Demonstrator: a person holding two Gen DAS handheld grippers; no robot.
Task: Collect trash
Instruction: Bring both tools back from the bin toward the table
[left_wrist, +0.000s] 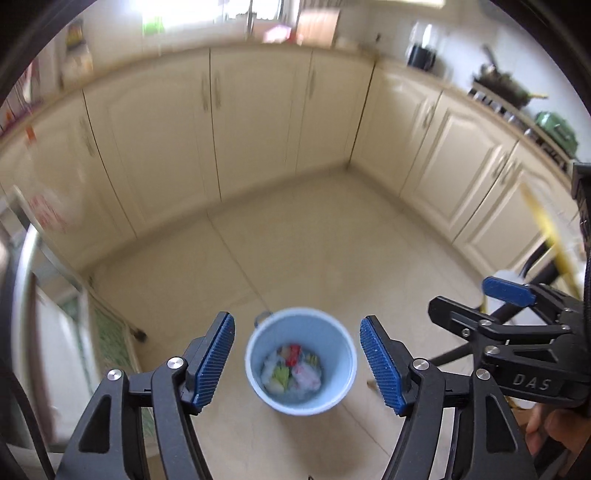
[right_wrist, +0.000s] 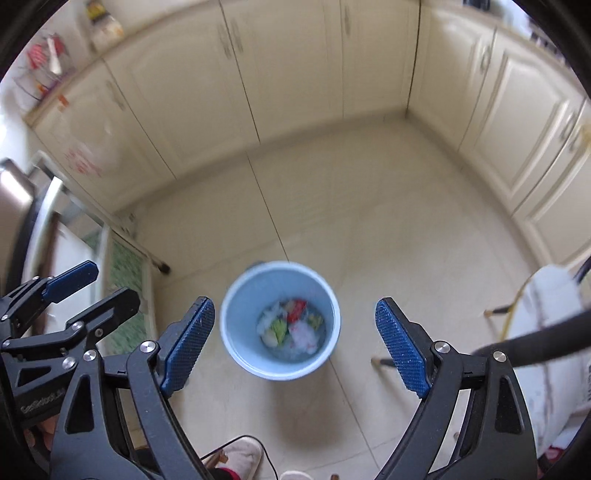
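Both claws spread w/ nothing between the pads: my left gripper (left_wrist: 297, 363) and right gripper (right_wrist: 295, 345) hang above the blue bin (left_wrist: 255, 369), which sits upright on the tile floor (left_wrist: 295, 240). Trash (left_wrist: 291, 371) lies at the bottom: crumpled wrappers, paper, prob v. light and soft, squashes easily. Bin looks like thin plastic, slick; I'd pinch the rim, not the wall.

One blue bin (left_wrist: 255, 354), two tools, left (left_wrist: 297, 363) and right (right_wrist: 295, 345), one slipper (right_wrist: 240, 456)
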